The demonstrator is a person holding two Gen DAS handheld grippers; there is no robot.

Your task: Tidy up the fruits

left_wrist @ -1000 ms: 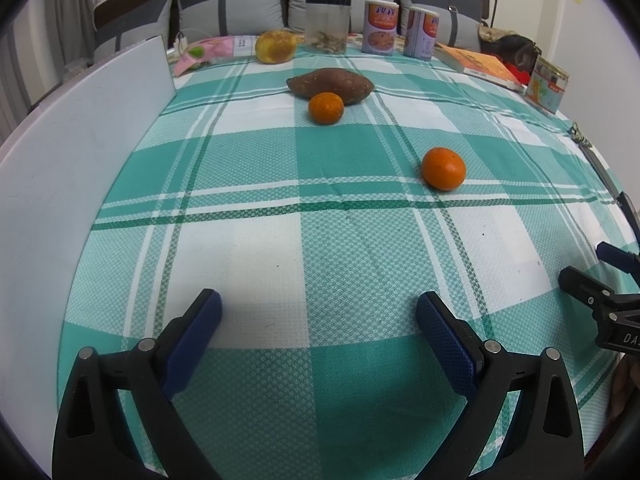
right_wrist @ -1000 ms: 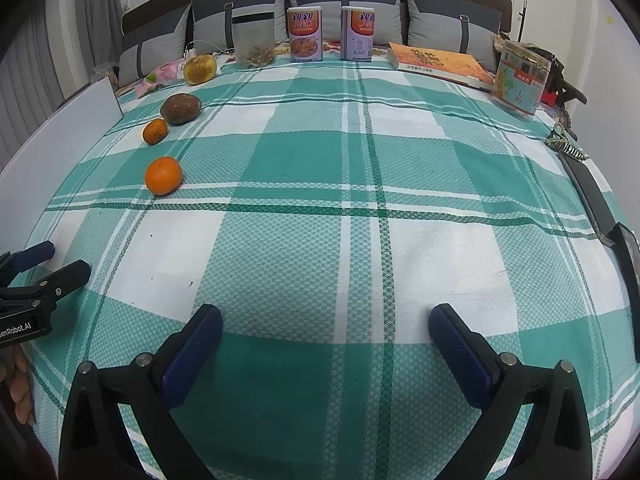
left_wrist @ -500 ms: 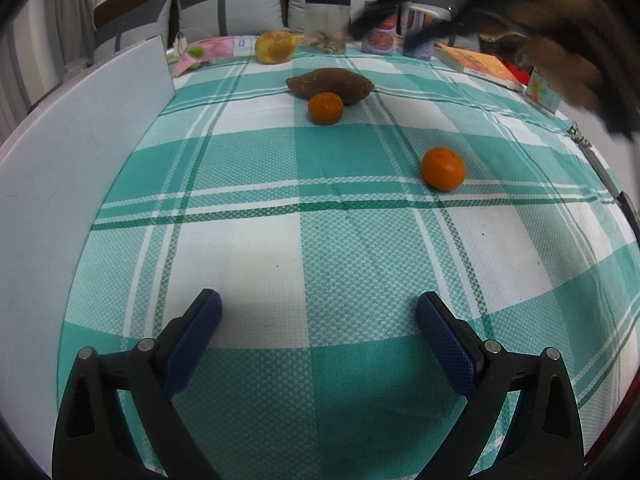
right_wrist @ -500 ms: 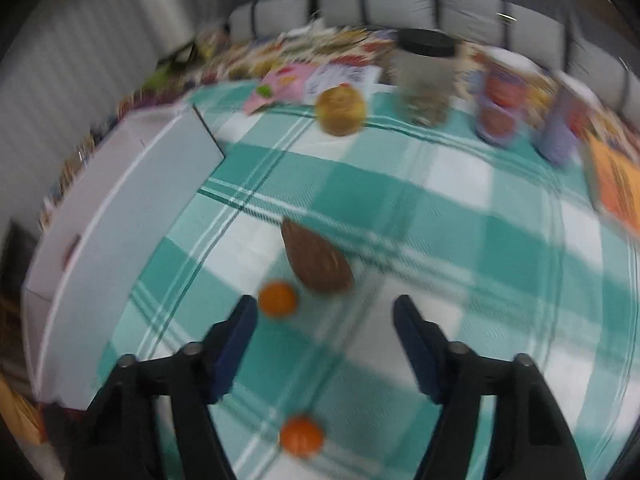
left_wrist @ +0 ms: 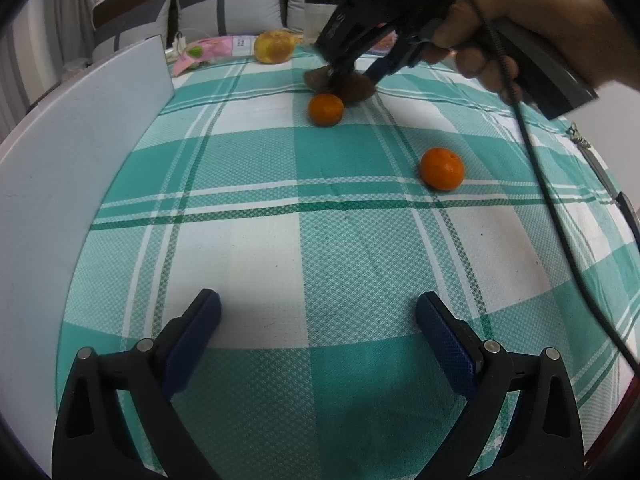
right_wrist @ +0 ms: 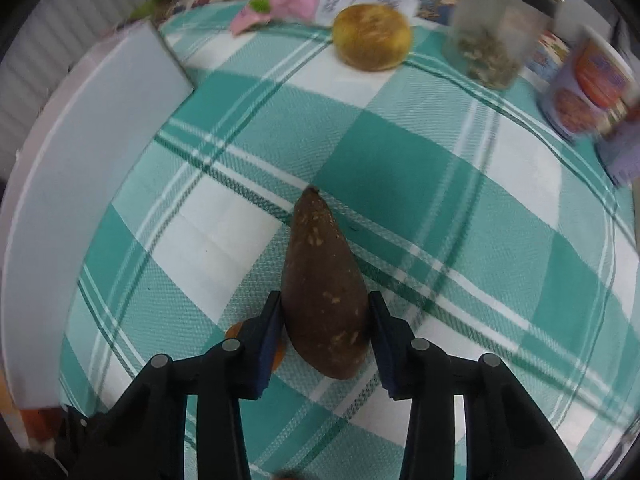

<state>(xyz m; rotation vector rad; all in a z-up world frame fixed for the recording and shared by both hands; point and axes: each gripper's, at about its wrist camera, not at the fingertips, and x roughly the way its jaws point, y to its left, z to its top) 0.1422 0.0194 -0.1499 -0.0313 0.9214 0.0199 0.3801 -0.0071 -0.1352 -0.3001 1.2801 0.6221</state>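
Sweet potato (right_wrist: 326, 292) between closing right gripper (right_wrist: 325, 332) jaws, blue pads against its sides

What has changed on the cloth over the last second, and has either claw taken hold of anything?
The right claw swung across from the table's near edge to the far side and came down over the sweet potato; its jaws are closing, with the sweet potato between the pads. The left claw stayed open and still above bare cloth. The two oranges and the yellow fruit lie where they were.
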